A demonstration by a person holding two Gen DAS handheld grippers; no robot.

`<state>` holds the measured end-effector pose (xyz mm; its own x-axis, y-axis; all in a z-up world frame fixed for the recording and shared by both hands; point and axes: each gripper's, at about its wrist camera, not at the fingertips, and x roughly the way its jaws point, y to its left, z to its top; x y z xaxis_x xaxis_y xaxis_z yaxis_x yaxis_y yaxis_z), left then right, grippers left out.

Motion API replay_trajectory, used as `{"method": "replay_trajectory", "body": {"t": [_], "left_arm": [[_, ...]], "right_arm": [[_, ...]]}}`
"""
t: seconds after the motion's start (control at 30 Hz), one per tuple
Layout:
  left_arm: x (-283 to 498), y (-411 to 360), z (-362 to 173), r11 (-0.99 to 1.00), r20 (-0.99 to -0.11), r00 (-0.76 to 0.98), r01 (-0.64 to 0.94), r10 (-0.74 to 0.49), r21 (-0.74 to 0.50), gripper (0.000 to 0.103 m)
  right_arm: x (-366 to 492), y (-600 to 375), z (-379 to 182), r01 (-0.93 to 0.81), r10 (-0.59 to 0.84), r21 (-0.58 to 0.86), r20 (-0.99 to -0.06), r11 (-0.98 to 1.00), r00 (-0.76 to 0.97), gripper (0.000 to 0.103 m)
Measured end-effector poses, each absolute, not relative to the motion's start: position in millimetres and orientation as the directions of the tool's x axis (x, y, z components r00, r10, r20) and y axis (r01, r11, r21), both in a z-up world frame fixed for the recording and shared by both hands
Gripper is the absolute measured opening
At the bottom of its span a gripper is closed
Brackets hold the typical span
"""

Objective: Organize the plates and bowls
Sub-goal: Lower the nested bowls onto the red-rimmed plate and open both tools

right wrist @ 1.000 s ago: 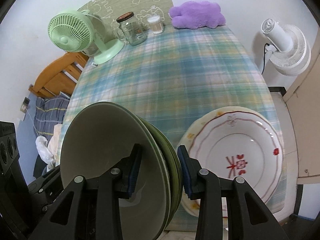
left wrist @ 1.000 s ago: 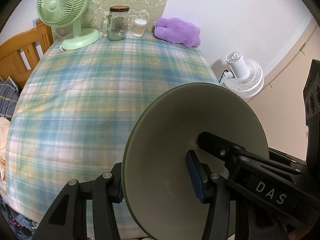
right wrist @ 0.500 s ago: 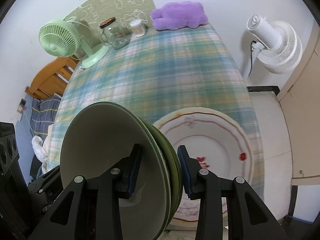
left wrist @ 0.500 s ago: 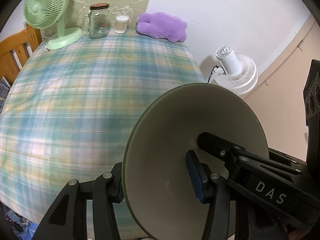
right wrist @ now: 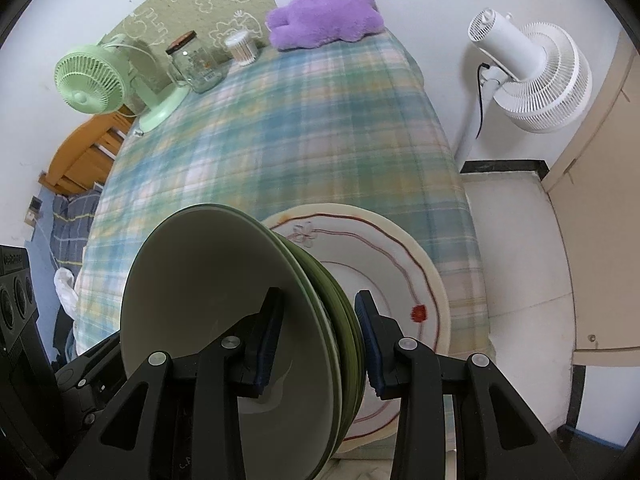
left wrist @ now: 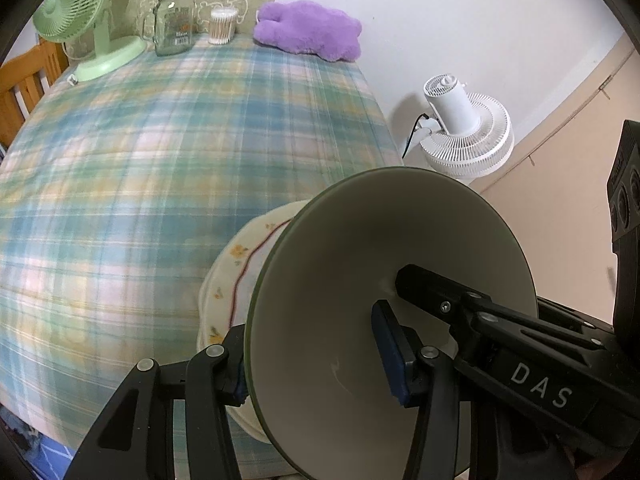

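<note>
green desk fan (left wrist: pixel 86 26), far left corner of the table: plastic, round grille, flat round base. wooden chair (left wrist: pixel 24 80) behind it, slatted back.
glass jar (left wrist: pixel 175 20) beside the fan: clear, handled, dark lid.
small tub (left wrist: pixel 223 26) next to the jar: clear, filled with pale sticks.
purple plush toy (left wrist: pixel 310 30) at the far edge: fuzzy, lumpy, lying flat.
table (left wrist: pixel 160 152): covered in a soft plaid cloth, blue, green and yellow checks.
white plate (right wrist: pixel 404 264) lying flat at the near right edge of the table: glossy, wavy rim, red line border, small red and yellow motifs. its near half is hidden behind the bowls.
stack of green bowls (right wrist: pixel 224 320) held on edge above the near edge of the table, just in front of the white plate: smooth, pale cream inside, olive outside, several nested rims visible.
left gripper (left wrist: pixel 316 364): black, blue pads, fingers clamped on the bowl stack, one inside, one behind the rim.
right gripper (right wrist: pixel 318 338): black, blue pads, fingers clamped across the same stack, one pad inside, one on the outer wall.
white floor fan (right wrist: pixel 532 76) off the table's right side: ribbed plastic, on a pole, cord plugged in.
beige door (right wrist: pixel 600 200) at far right.
</note>
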<state>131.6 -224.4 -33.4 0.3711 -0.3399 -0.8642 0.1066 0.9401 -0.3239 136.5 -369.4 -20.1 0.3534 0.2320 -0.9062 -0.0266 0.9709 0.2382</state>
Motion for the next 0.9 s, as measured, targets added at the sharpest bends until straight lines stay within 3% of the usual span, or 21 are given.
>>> {"method": "replay_trajectory", "body": {"t": [0.9], "left_arm": [[142, -247, -48, 0.955, -0.887, 0.353, 0.094, -0.297, -0.282, 0.052]], "right_arm": [[151, -391, -42, -0.027, 0.231, 0.234, -0.925, 0.972, 0.302, 0.041]]}}
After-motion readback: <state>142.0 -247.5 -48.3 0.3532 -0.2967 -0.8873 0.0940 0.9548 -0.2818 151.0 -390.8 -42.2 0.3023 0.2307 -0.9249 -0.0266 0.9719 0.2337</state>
